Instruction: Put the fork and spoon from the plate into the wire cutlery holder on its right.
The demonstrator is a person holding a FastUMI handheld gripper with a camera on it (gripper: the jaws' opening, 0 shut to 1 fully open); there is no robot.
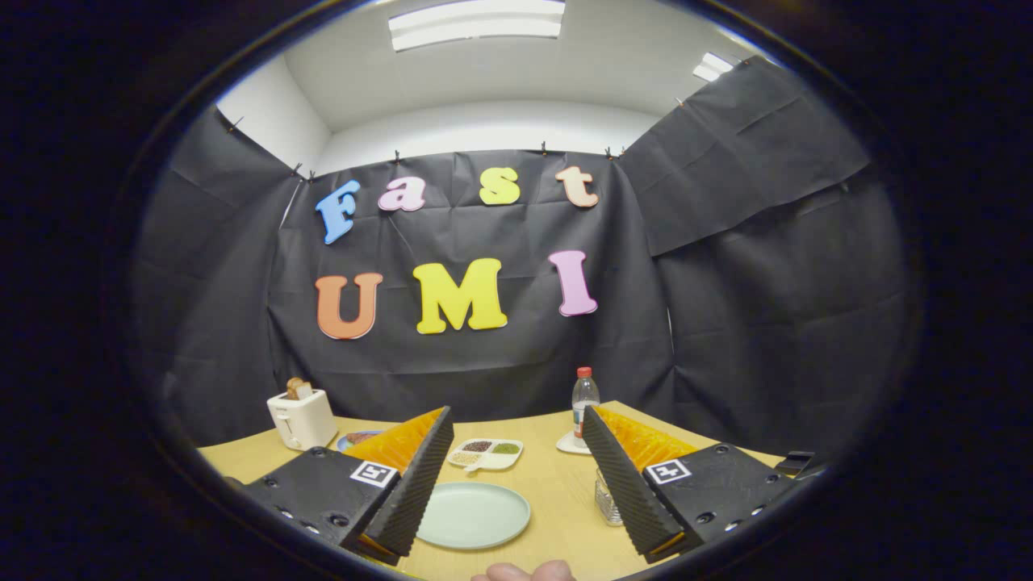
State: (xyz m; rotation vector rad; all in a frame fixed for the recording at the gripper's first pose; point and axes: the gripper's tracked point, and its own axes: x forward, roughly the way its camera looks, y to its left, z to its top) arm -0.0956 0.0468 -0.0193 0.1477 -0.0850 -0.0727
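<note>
A pale green round plate [474, 515] lies on the wooden table [549, 484], low between my two fingers and closer to the left one. The part of its surface that I see is bare. The wire cutlery holder [607, 499] stands just right of the plate, mostly hidden behind my right finger [625, 484]. My gripper [516, 415] hovers above the table, open wide, with nothing between the fingers.
Beyond the plate sits a white divided dish [485, 453] of grains. A water bottle [584, 401] stands on a white saucer at the back right. A white toaster [300, 418] holding bread is at the back left, beside a small plate [355, 439]. A person's fingertips [523, 573] show at the near edge.
</note>
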